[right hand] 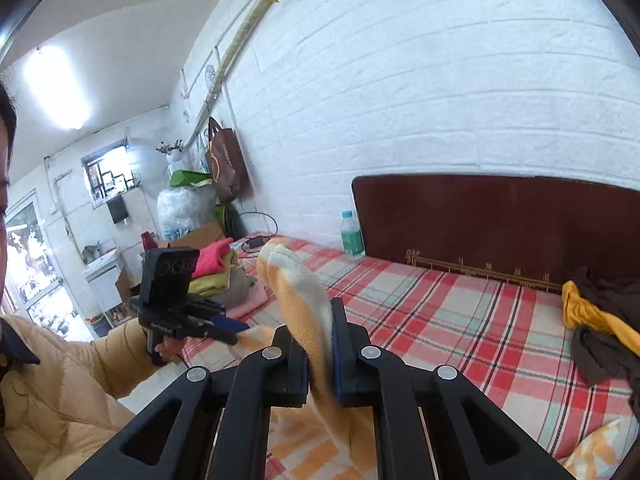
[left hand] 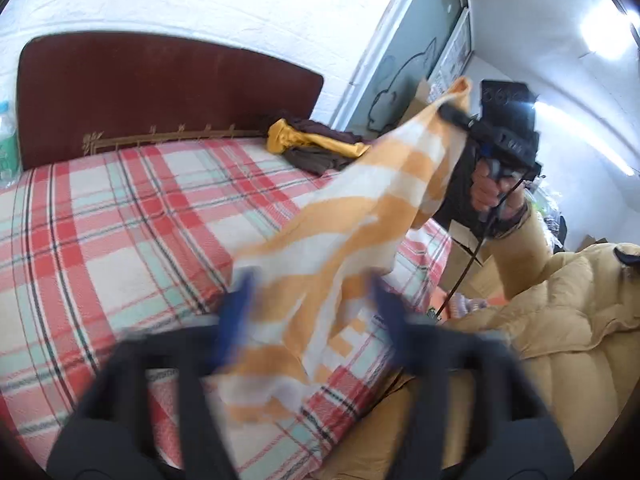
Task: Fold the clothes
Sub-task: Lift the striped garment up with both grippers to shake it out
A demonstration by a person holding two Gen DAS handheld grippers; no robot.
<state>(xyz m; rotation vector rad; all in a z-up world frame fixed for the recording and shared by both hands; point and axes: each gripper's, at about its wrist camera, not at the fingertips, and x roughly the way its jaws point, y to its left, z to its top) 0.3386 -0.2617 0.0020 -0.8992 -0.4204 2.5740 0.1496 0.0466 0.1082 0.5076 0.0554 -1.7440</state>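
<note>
An orange-and-white checked cloth [left hand: 360, 216] hangs in the air above the plaid bed [left hand: 120, 216]. My right gripper [left hand: 450, 111] is shut on its upper corner; in the right wrist view the cloth [right hand: 296, 292] sticks out between the closed fingers [right hand: 320, 344]. My left gripper [left hand: 312, 300] is open and blurred, its blue-padded fingers [left hand: 236, 312] standing wide on either side of the cloth's lower part. The left gripper [right hand: 236, 330] also shows in the right wrist view, at the left over the bed edge.
A brown and yellow pile of clothes [left hand: 316, 144] lies by the dark red headboard [left hand: 160, 92]. Folded clothes [right hand: 220, 272] are stacked at the bed's far side, with a water bottle [right hand: 352, 236] by the wall. The person's tan padded jacket [left hand: 560, 340] is at the right.
</note>
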